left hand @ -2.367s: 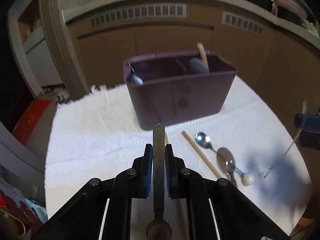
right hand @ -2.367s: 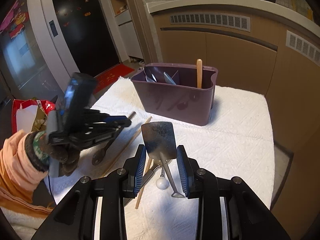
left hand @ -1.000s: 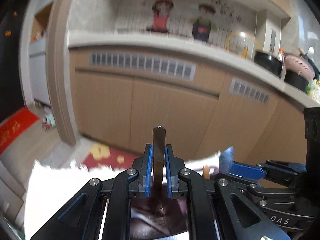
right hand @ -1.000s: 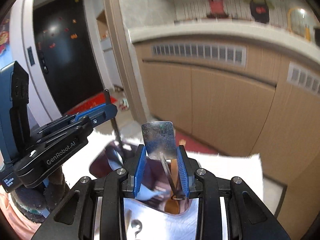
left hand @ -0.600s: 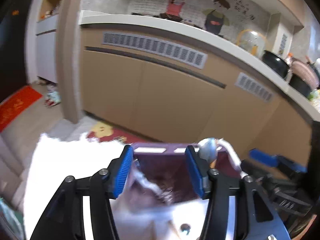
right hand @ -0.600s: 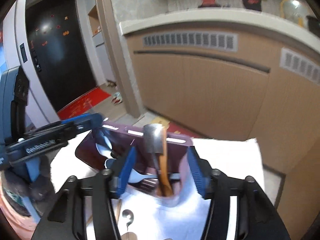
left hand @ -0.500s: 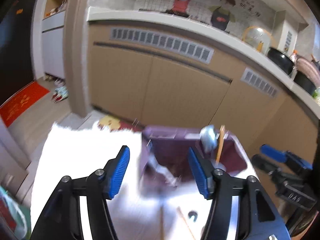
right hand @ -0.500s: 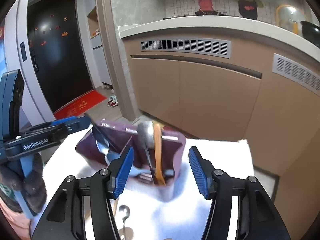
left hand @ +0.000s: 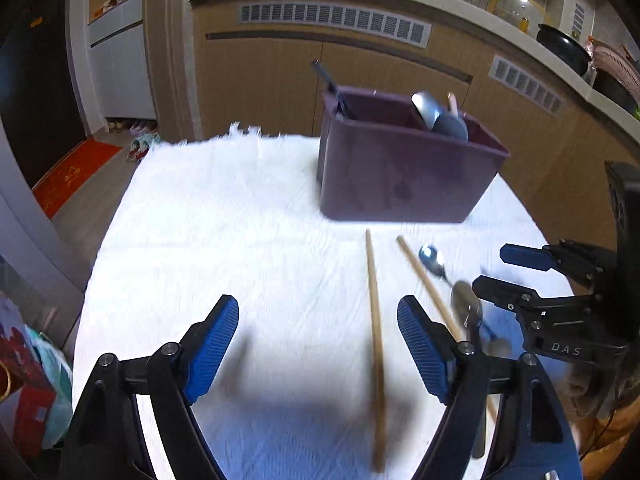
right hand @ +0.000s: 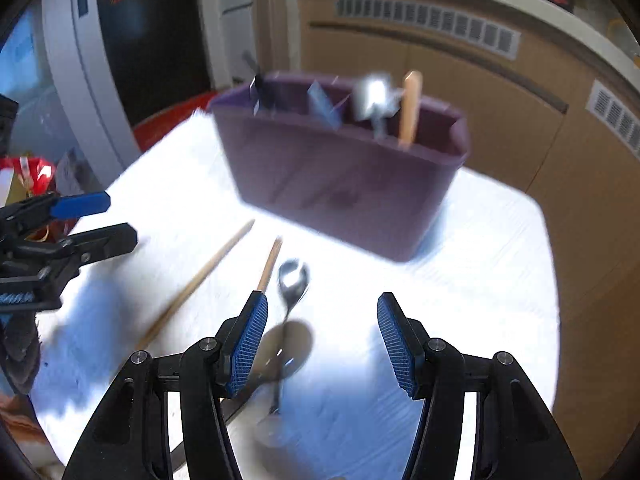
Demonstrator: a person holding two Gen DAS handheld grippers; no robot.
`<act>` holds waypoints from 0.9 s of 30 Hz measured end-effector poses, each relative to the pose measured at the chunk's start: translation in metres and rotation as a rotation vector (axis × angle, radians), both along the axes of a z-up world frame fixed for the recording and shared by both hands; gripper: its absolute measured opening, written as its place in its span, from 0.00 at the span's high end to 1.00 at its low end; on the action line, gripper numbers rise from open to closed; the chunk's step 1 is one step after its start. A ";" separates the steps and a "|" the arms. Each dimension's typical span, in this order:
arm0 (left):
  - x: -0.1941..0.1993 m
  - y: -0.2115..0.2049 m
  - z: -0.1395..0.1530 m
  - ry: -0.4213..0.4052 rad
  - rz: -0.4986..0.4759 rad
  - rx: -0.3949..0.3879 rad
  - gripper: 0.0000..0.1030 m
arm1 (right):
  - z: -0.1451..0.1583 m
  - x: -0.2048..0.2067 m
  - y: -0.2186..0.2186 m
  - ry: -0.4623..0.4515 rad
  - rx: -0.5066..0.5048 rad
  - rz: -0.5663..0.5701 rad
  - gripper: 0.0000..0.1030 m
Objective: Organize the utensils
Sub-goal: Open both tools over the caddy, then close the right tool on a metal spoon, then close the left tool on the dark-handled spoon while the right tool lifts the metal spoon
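At the bottom of the left wrist view the left gripper (left hand: 318,340) has its blue-padded fingers spread wide apart with nothing between them; at the bottom of the right wrist view the right gripper (right hand: 322,340) is likewise spread apart and empty. Just beyond, on the white cloth (left hand: 224,240), lie two wooden chopsticks (left hand: 374,328) angled apart, one running up the centre of the left wrist frame and the other slanting toward the lower right; beside them, right of centre, a small metal spoon (left hand: 432,260) and a larger spoon (left hand: 466,310), which is blurred. In the right wrist view the small spoon sits at lower centre, between the fingers and just past them. Farther off, in the upper centre of both frames, the purple utensil caddy (right hand: 340,184) stands on the cloth; it holds a wooden stick (right hand: 410,108) upright at its right end, a metal spatula (right hand: 374,100) next to it, and a dark handle (left hand: 332,84) leaning at its left end. Behind it runs a row of tan cabinets (left hand: 260,80).
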State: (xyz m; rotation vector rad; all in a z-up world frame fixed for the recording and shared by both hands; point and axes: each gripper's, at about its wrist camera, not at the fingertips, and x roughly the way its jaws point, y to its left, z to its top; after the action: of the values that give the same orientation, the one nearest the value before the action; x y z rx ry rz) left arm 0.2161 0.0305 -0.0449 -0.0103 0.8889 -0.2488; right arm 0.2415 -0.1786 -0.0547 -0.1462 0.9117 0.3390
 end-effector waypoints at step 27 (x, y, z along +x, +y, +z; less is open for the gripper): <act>-0.015 0.006 -0.018 0.075 -0.038 -0.037 0.20 | -0.027 0.038 0.028 0.049 -0.047 0.028 0.76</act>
State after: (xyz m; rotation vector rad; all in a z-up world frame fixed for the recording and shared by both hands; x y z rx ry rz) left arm 0.2010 0.0363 -0.0625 -0.0370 0.9595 -0.3015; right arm 0.2796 -0.1511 -0.0818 -0.1950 0.9674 0.3482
